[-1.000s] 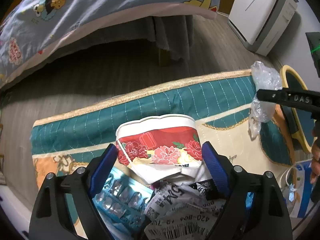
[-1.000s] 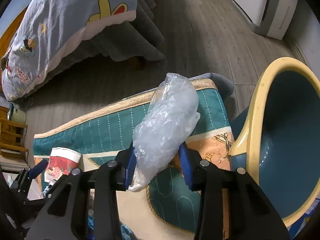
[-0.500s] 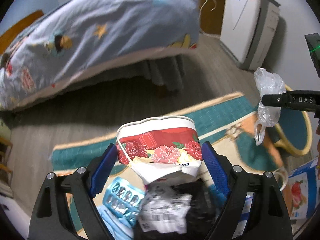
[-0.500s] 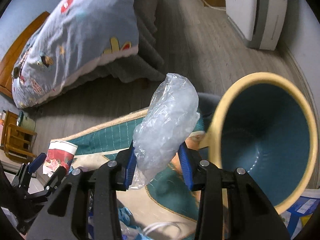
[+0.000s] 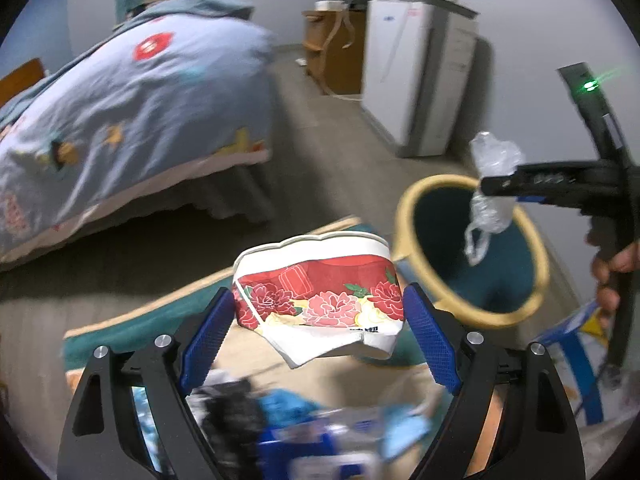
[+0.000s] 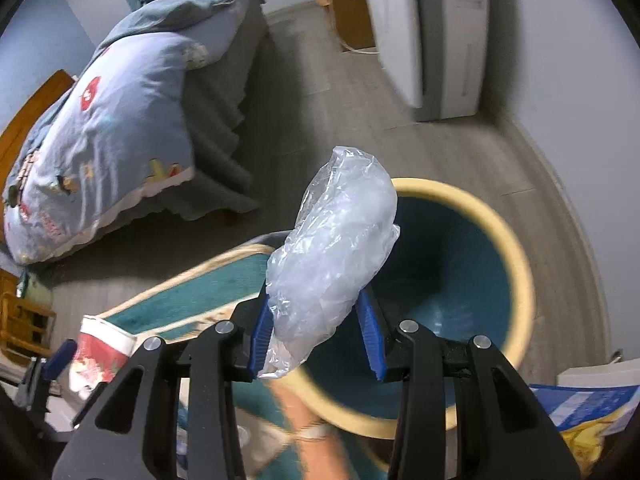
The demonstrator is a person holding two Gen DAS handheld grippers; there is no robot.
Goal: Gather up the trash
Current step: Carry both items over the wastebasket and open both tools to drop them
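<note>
We hold a crushed white paper cup printed with red flowers between the blue pads of our left tool, its jaws closed in on the cup's two sides, the cup lifted clear of the green-and-beige patterned rug below. Our right tool grips a crumpled clear plastic bag, pinched low down between its blue pads so that most of the bag stands up above the fingers. In the right wrist view the bag sits in front of the open mouth of a round bin with a cream rim and dark teal inside, and in the left wrist view the same bag hangs above that bin, a loose loop of it dangling over the opening. The bin stands on the floor just beside the rug's far end. Blurred litter of blue and white wrappers lies on the rug under the left tool. Beyond it stand a bed with a light blue cartoon-print quilt and a white appliance against the wall.
</note>
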